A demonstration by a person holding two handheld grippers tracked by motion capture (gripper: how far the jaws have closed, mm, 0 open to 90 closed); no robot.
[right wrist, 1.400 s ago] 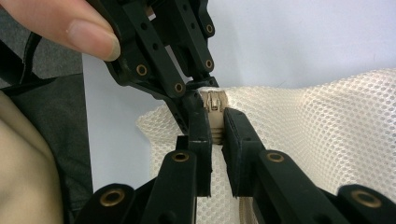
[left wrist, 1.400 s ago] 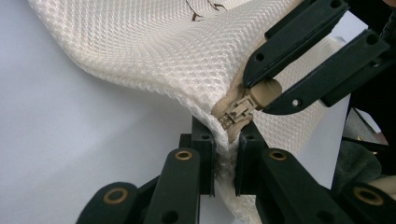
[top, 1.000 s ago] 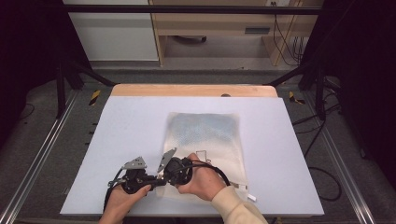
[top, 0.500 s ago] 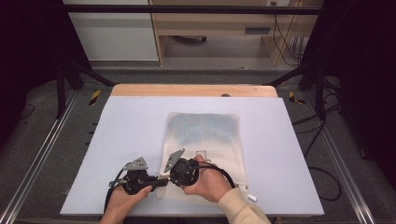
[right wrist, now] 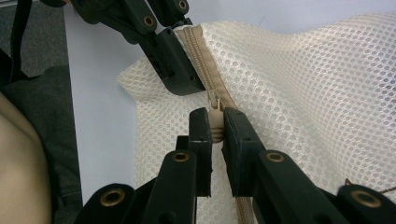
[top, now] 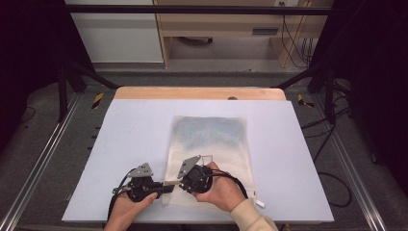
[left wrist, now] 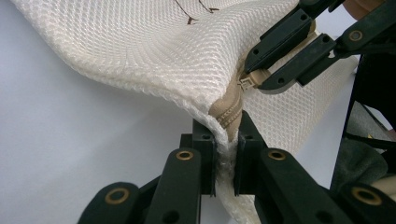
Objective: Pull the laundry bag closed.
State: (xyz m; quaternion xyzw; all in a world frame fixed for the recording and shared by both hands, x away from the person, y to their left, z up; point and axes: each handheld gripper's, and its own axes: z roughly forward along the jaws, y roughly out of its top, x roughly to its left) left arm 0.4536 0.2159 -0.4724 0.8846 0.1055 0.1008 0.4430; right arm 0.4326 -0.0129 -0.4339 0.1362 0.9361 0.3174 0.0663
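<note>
Bright even overhead light, soft shadows, dark surroundings; close views slightly soft.

No legible text or signs

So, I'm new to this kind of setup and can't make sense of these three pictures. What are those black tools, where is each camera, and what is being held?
There is no robot here. A person sits at a table and holds a hand tool with two black jaws in each hand: the left gripper and the right gripper. One picture comes from a fixed camera above, looking down on the table. The other two come from small cameras riding on each tool, looking along its jaws.

On the table lies a cream mesh bag with a tan zipper along its near edge. The left gripper is shut on the bag's corner, at the end of the zipper. The right gripper is shut on the zipper pull, close beside it. The zipper looks closed between the two grippers.
</note>
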